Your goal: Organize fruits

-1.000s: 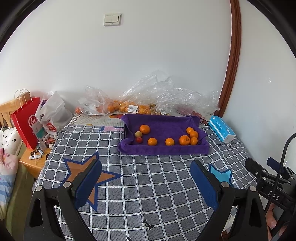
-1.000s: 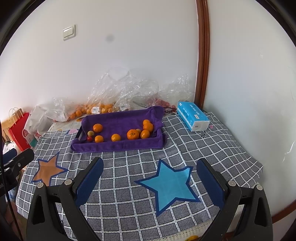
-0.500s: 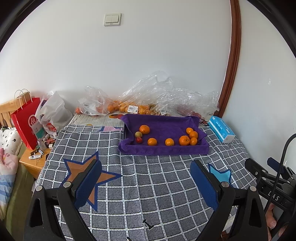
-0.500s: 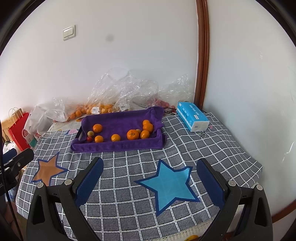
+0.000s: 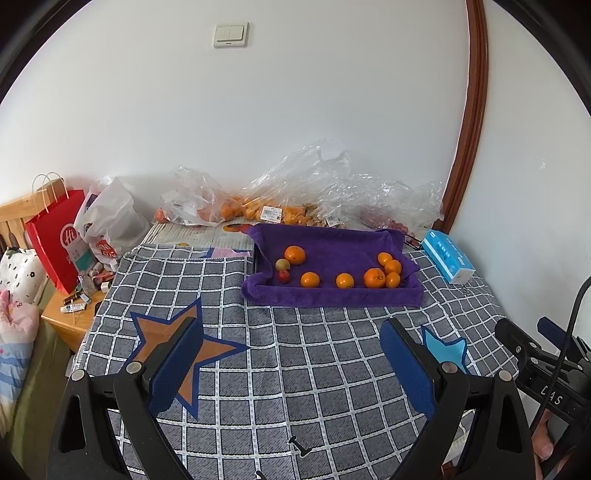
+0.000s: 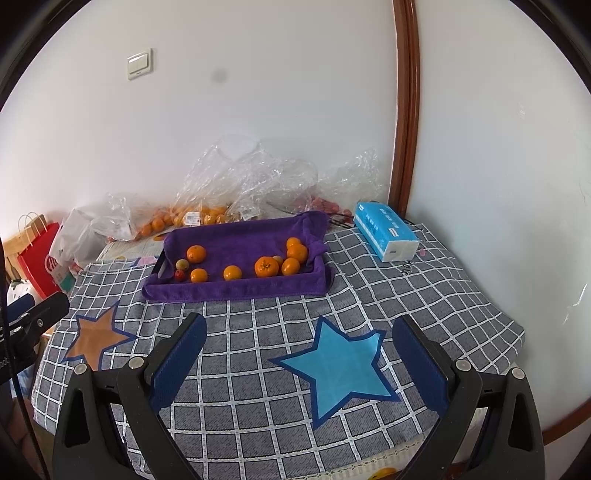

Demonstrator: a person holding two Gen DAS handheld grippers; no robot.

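Both our left gripper [image 5: 291, 363] and right gripper [image 6: 299, 363] hold jaws spread wide and empty, small orange mandarins [image 5: 309, 279] on the purple towel-lined tray [image 5: 332, 295] well ahead, red "Hi" paper bag [image 5: 59, 240] far left.

Both cameras sit low over the near edge of the counter [image 5: 295, 369], each peering out between its own open tongs, well back from the far edge. The left tongs [image 5: 291, 365] view hovers near the left corner, facing the back wall, the orange star [image 5: 173, 343] just beneath. The right tongs [image 6: 299, 365] view sits further right, above the blue star [image 6: 343, 365], angled slightly leftward. Both share the purple tray [image 5: 332, 295] at the far edge, the tissue pack [image 6: 386, 230] and the light switch [image 5: 231, 34].
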